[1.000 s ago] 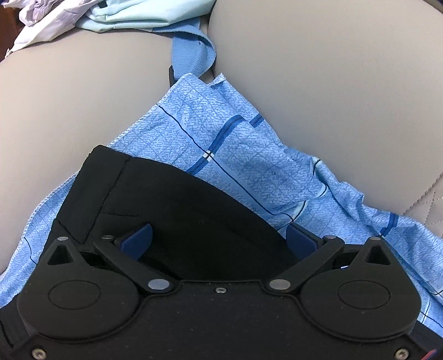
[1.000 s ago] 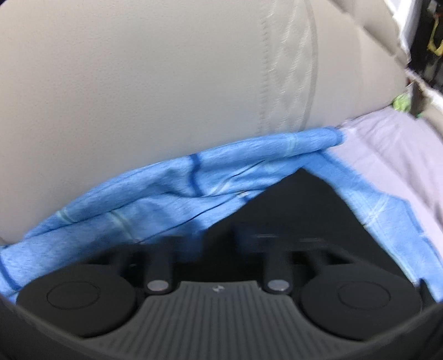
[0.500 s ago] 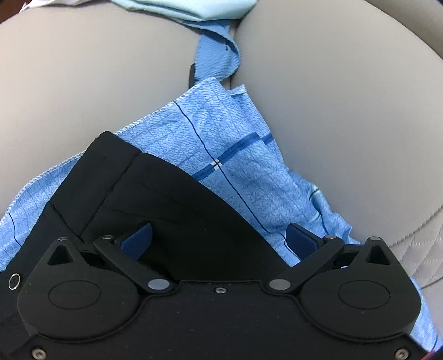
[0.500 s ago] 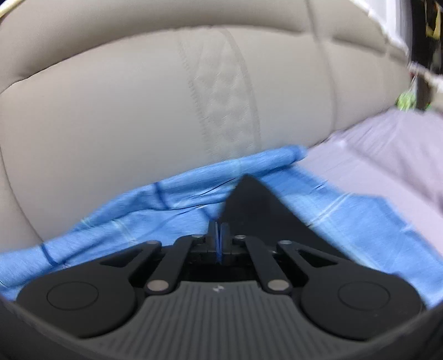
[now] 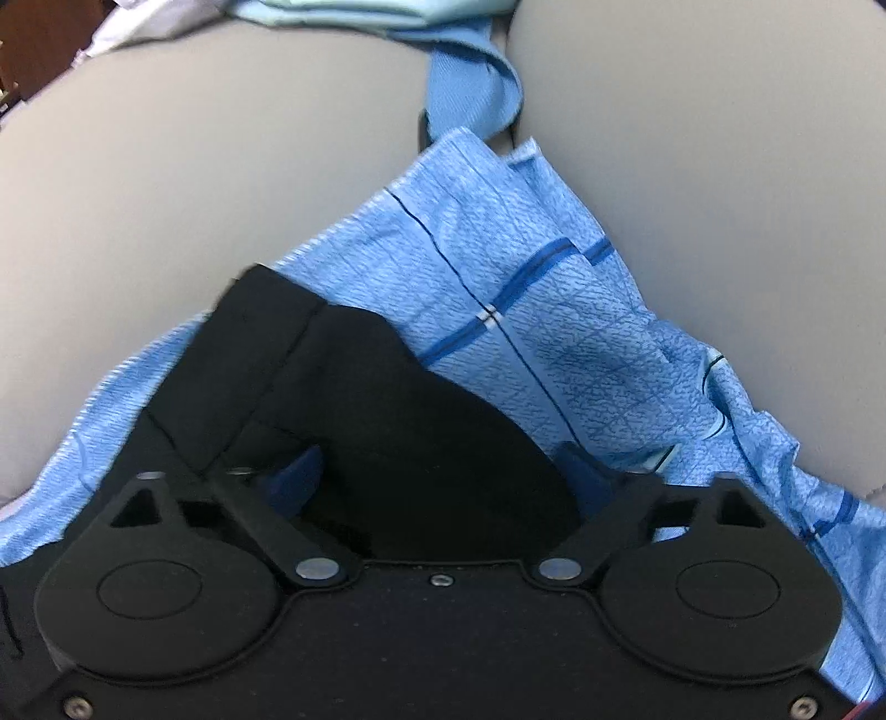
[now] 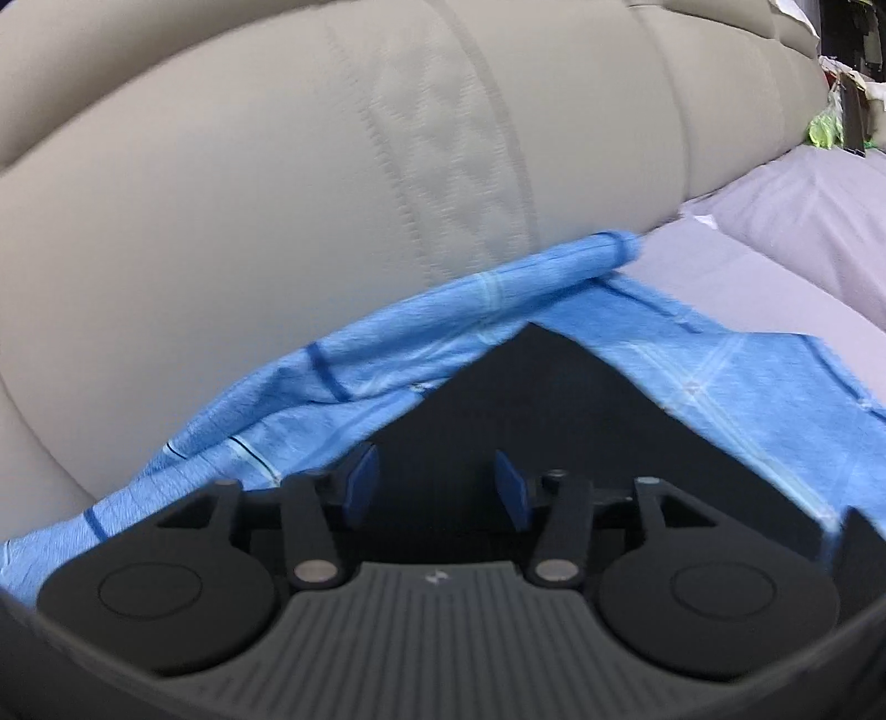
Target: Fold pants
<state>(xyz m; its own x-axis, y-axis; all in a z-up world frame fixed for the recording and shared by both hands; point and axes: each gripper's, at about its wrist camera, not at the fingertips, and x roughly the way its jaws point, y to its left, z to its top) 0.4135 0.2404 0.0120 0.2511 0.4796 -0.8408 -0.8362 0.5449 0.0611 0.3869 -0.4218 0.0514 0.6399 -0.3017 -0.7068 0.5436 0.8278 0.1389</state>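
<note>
Your left gripper (image 5: 443, 471) stood with its jaws spread wide, the blue pads (image 5: 299, 471) well apart at 9 and 3 o'clock of the gap; black pants (image 5: 354, 399) lay between them, though whether either pad touched the fabric could not be told. In that left wrist view the pants sat on a blue checked cloth (image 5: 531, 310), which ran from 7 o'clock up toward 12 and out to 4 o'clock; a corner of the pants pointed toward 11 o'clock, with a seam line running down from it. The cloth rested on a beige sofa (image 5: 221, 210); a light blue strap-like garment (image 5: 470, 94) hung at 12 o'clock in the crease between two cushions, with pale clothing (image 5: 343, 11) bunched at the top edge.

Your right gripper (image 6: 437, 482) also stood parted, its jaws at a moderate width with nothing pinched between the pads (image 6: 360, 482); the pants (image 6: 531, 399) showed in the right wrist view as a dark triangle with its tip at 12 o'clock just beyond the fingers, lying on the checked cloth (image 6: 421, 360); that cloth was rolled up against the sofa back (image 6: 277, 194) from 9 to 1 o'clock; a grey sheet (image 6: 764, 277) lay at 2 o'clock, touching the cloth's far edge.
</note>
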